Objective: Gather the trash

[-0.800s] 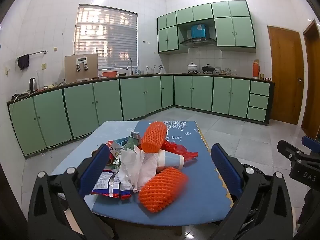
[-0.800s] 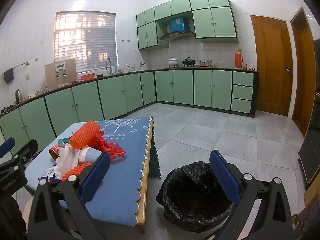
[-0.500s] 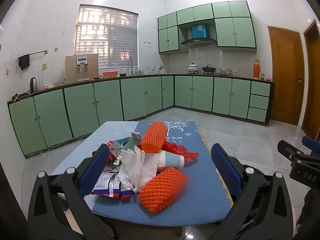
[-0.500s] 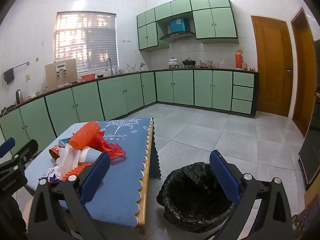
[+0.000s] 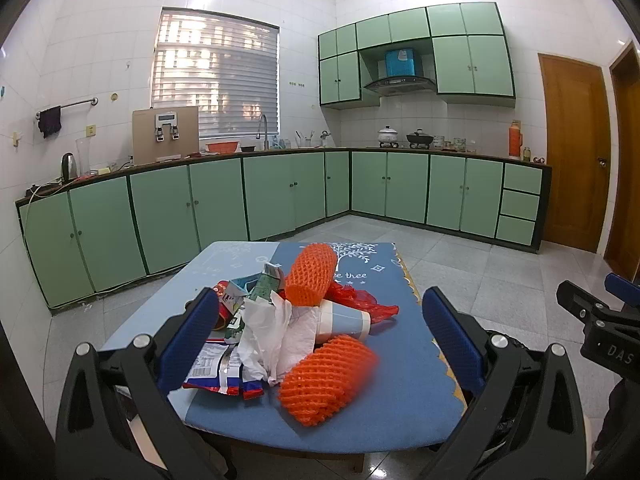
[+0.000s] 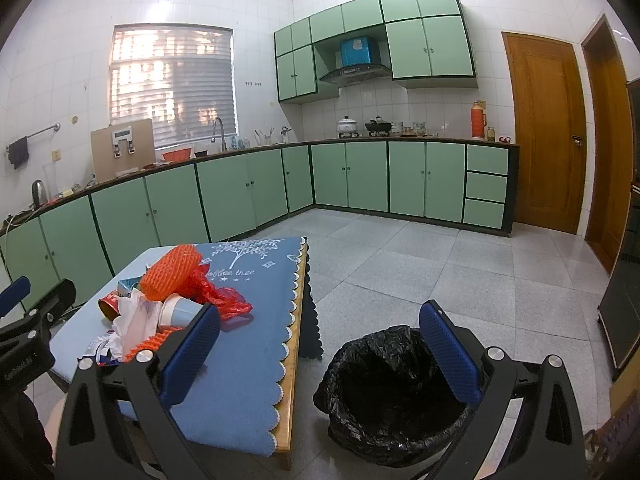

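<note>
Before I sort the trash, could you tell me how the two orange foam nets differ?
The near net lies on its side at the table's front, by the tissue. The far net stands tilted, propped on the pile behind the paper cup. Both are orange mesh sleeves.

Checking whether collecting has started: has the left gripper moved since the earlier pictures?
No. In its own view the left gripper frames the trash pile and table exactly as before, jaws open, nothing between them.
</note>
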